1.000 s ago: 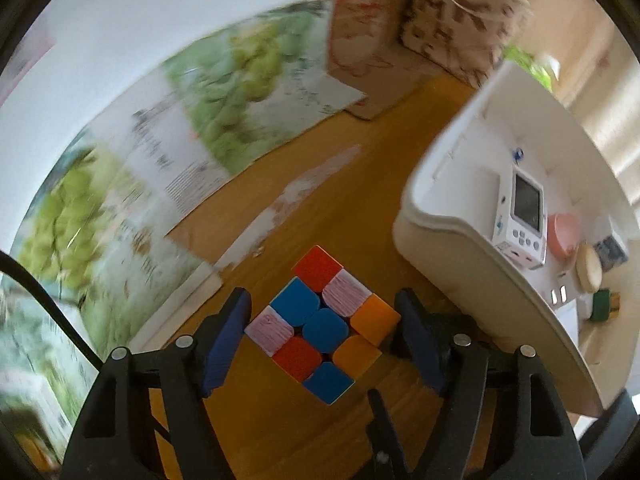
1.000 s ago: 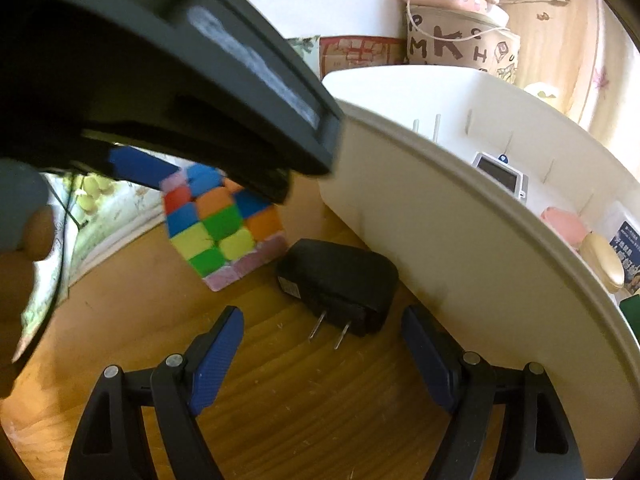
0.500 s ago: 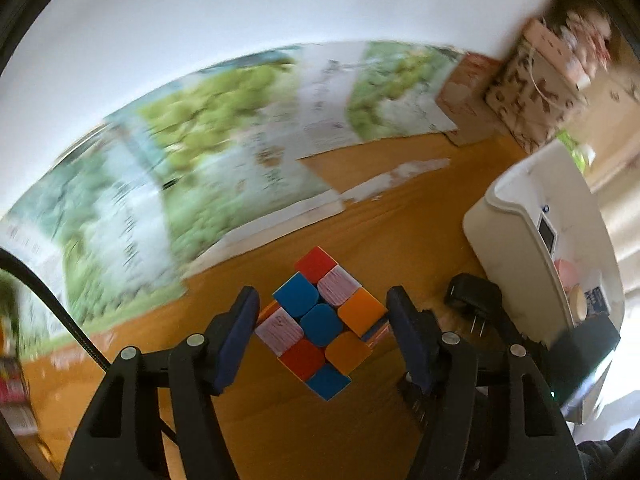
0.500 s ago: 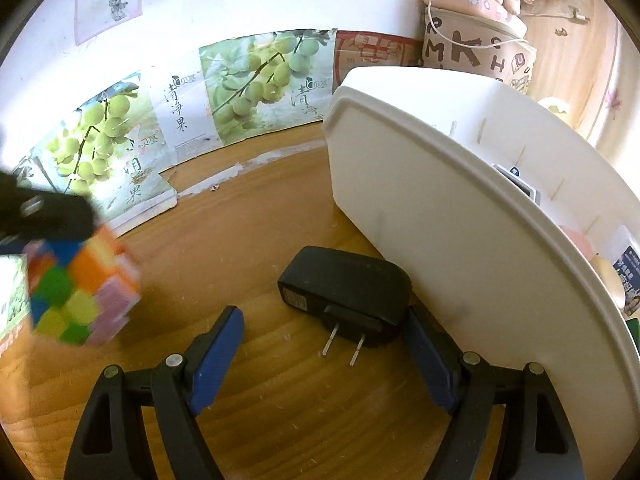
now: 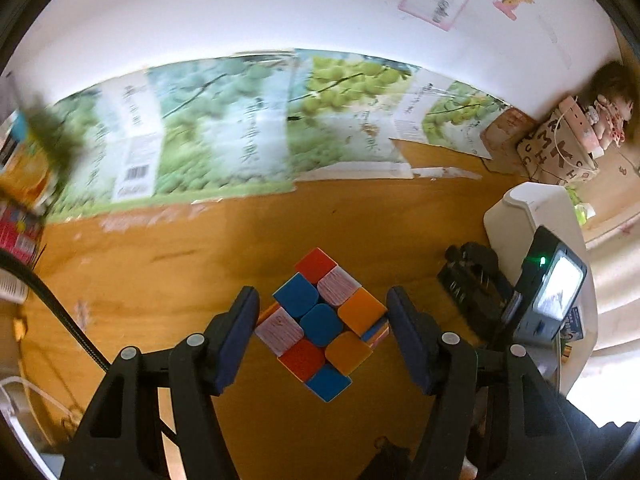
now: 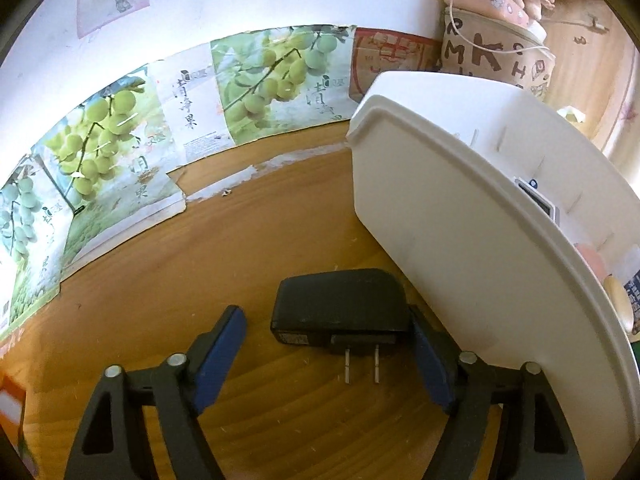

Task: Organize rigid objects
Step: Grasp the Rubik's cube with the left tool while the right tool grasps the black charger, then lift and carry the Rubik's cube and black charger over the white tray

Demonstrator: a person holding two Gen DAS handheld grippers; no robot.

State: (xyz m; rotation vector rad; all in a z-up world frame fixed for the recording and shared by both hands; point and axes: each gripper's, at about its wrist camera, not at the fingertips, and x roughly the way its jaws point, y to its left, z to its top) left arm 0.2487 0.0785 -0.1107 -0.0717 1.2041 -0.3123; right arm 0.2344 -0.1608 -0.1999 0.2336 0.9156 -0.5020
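Observation:
My left gripper is shut on a multicoloured puzzle cube and holds it above the wooden table. My right gripper is open, low over the table, with a black plug adapter between its fingers; the adapter lies flat, prongs pointing toward the camera, its right end at the right finger. The adapter also shows in the left wrist view, with the right gripper's body over it. A white bin stands just right of the adapter.
Grape-printed cardboard sheets lean along the white wall. A lettered bag stands behind the bin. The bin holds a small white device and other small items. Red and orange items sit at the table's far left.
My left gripper has carried the cube away from the bin, leftward and back, and it has left the right wrist view. My right gripper has closed in around the adapter.

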